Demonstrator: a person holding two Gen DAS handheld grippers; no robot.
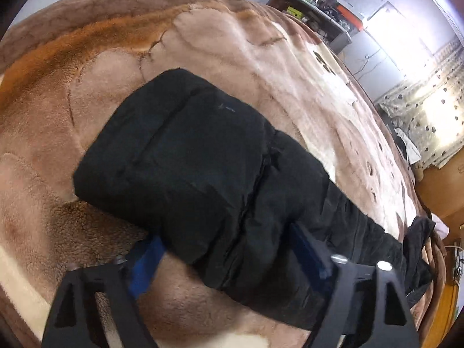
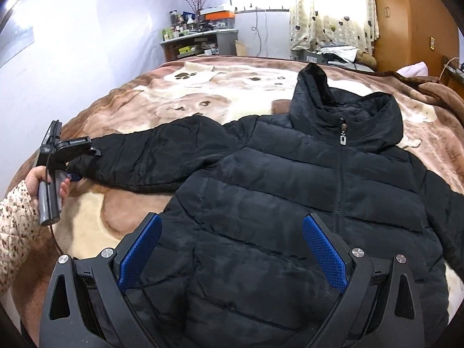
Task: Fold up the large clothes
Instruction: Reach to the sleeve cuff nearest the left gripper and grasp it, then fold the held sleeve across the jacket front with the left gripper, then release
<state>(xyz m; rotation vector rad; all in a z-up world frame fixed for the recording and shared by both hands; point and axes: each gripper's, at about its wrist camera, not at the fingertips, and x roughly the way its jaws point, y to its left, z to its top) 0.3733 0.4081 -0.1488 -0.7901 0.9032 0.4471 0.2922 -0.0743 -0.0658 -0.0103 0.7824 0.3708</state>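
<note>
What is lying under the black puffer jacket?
The black puffer jacket lies zipped, front up, on a brown plush blanket with paw prints, which shows all around it. Whatever is below the blanket, and the blanket's pattern beneath the jacket, is covered.

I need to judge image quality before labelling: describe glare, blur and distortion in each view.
Left wrist view: the window is blown out to white, the black sleeve is so dark its quilting barely reads, and fisheye bends the blanket into a dome. Right wrist view: the curtain glows overexposed, the jacket stays sharp, and the frame corners are vignetted black.
</note>
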